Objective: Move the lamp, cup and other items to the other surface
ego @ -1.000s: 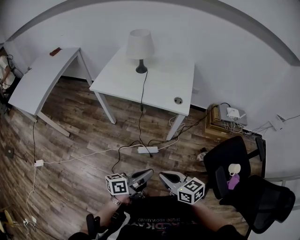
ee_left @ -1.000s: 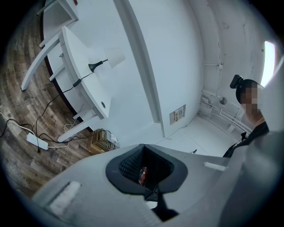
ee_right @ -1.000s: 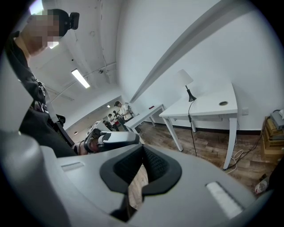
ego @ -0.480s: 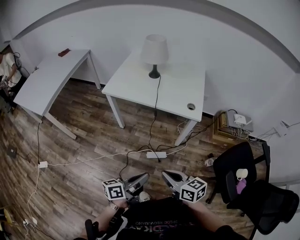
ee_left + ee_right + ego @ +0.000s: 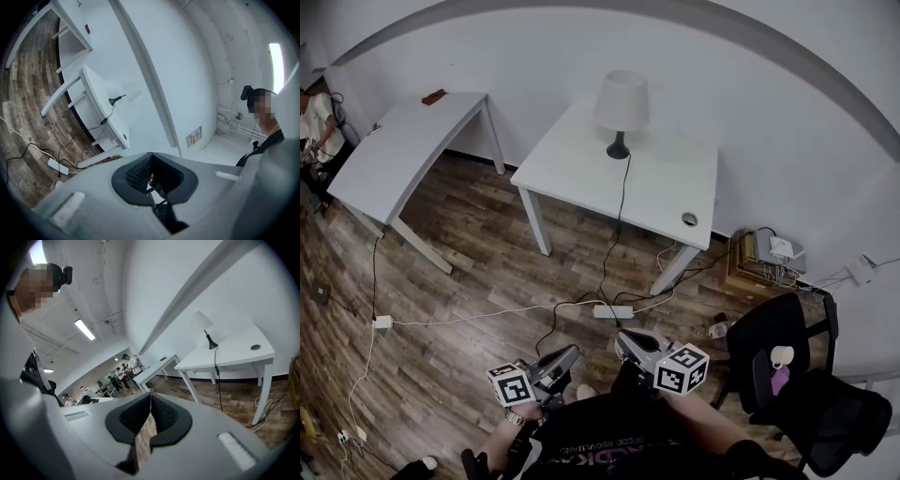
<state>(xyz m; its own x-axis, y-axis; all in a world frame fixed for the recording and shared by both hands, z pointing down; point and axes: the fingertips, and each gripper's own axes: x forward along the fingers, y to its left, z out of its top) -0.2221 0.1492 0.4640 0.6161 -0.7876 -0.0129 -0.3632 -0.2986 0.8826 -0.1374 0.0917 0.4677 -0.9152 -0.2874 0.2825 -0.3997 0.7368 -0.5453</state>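
A white-shaded lamp (image 5: 622, 103) on a dark base stands at the back of the white table (image 5: 572, 173); its cable runs down to the floor. The lamp (image 5: 127, 95) also shows far ahead in the left gripper view, and the lamp (image 5: 201, 322) in the right gripper view. A white cup (image 5: 782, 356) and a purple item (image 5: 780, 380) rest on a black chair at the right. My left gripper (image 5: 567, 359) and right gripper (image 5: 623, 342) are held side by side in front of me above the wood floor, well short of the table. Both are shut and empty.
A second white table (image 5: 398, 155) stands at the left with a small red item (image 5: 434, 96) on its far end. A power strip (image 5: 612, 311) and loose cables lie on the floor before the lamp table. Boxes with a router (image 5: 769, 251) sit by the wall. A person (image 5: 314, 122) is at the far left.
The whole view has advanced toward the lamp table, which sits nearer and further right. Both grippers have travelled along with me, still shut and empty.
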